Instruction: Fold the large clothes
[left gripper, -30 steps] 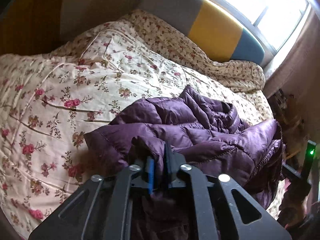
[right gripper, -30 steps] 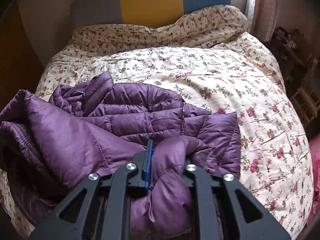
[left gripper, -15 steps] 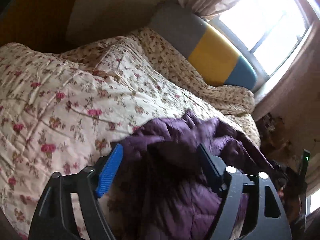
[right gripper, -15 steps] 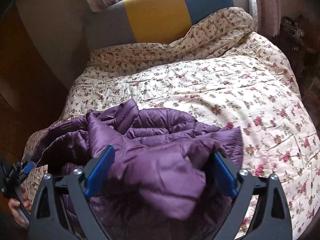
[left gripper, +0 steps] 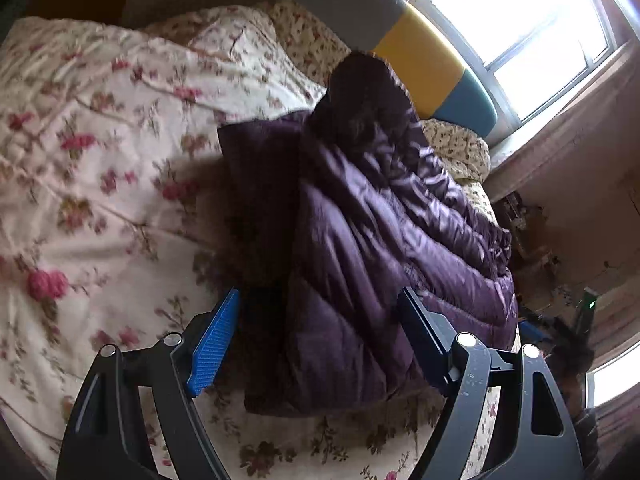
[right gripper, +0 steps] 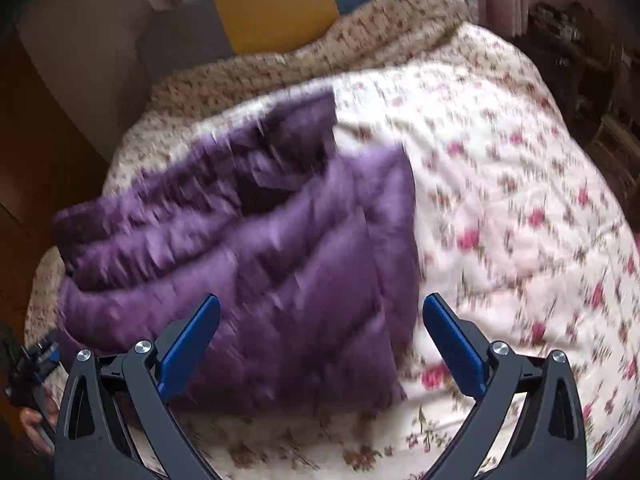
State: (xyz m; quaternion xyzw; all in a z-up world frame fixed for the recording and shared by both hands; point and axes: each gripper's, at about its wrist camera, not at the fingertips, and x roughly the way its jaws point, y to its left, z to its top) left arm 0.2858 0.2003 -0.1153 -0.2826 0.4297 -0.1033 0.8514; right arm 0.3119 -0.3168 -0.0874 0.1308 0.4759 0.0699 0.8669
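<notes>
Closing slightly, both tongs wide apart, empty, above purple jacket (left gripper: 360,240), left tongs (left gripper: 320,336), right tongs (right gripper: 320,332)

Purple quilted jacket (right gripper: 256,248), cream rose-print bedspread (right gripper: 500,200), grey, yellow and blue headboard (right gripper: 276,8), blue-padded black hand-held gripper (right gripper: 320,340)

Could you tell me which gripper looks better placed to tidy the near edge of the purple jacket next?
Left, I'd say: the left gripper faces the purple jacket squarely, while the right gripper straddles its corner. Both jaws are closing, pressing nothing.
</notes>
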